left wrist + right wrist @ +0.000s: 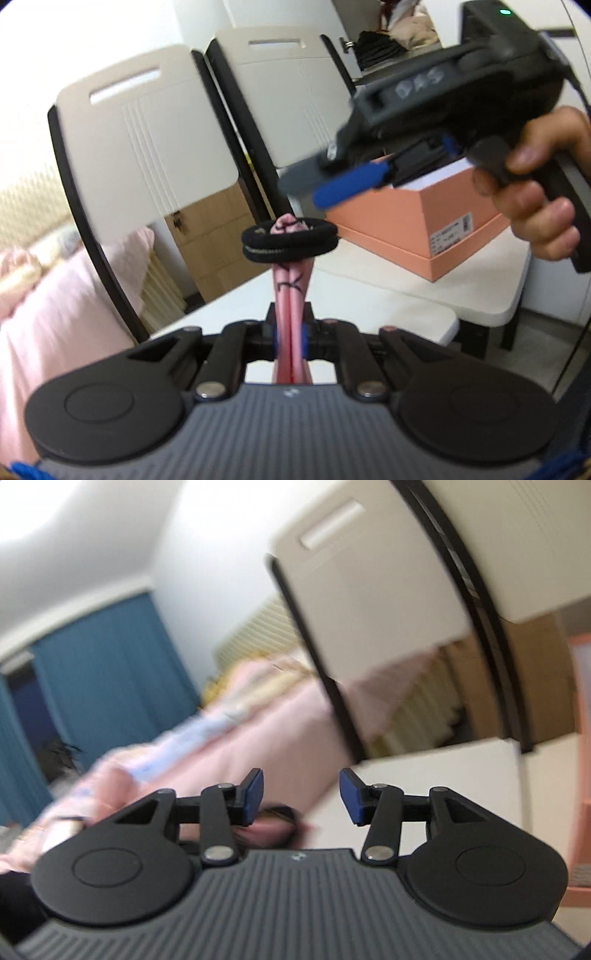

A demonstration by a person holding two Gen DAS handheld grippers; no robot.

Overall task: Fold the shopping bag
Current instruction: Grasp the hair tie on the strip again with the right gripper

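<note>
White table [369,295] below: left gripper [290,341] clamps rolled pink bag [291,280]; right gripper [301,797] parted, empty.

Right wrist view smeared throughout — chair backs [373,602] and pink bedding [258,734] lack sharp edges. A dark-and-pink thing [275,821] behind the left finger is too blurred to identify. Left wrist view: other gripper [314,184] motion-blurred; hand [543,184] cut by the frame edge.

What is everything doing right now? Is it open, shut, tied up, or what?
Left gripper: shut on the pink bag.
Right gripper: open, nothing between its pads.
Pink bag: rolled thin, upright.
Black hair tie: wrapped around the bag's top.
Orange box: lid on, on the white table.
</note>
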